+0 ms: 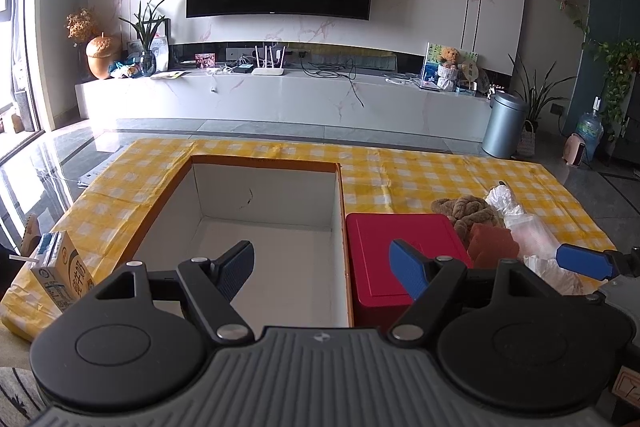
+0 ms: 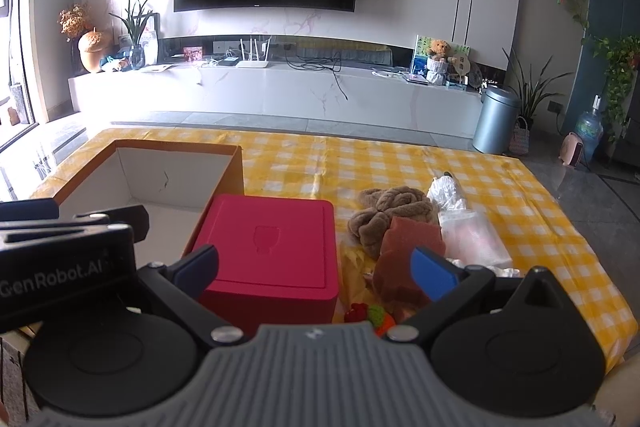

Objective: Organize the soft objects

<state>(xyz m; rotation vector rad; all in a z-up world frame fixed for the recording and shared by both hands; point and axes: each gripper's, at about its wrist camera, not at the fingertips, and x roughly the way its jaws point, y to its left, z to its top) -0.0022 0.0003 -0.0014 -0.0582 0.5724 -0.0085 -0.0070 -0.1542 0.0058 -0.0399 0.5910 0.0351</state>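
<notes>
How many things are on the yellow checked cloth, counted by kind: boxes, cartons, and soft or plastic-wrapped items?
Boxes: 2, open cardboard box and red box
Cartons: 1, drink carton
Soft items: 3, brown plush cloth, reddish-brown sponge, small red, green and orange toy
Plastic-wrapped items: 1, plastic bag bundle
Total: 7

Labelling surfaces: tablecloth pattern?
Yellow-and-white check tablecloth; clearest in the right wrist view.

Open orange-rimmed white cardboard box [image 1: 264, 211]: empty, upright.
Red square lidded box [image 2: 268, 251]: closed, just beside it.
Brown plush toy [image 2: 394, 213]: slumped on yellow checked cloth.
Rust-red sponge block [image 2: 404, 255]: tilted against plush.
</notes>
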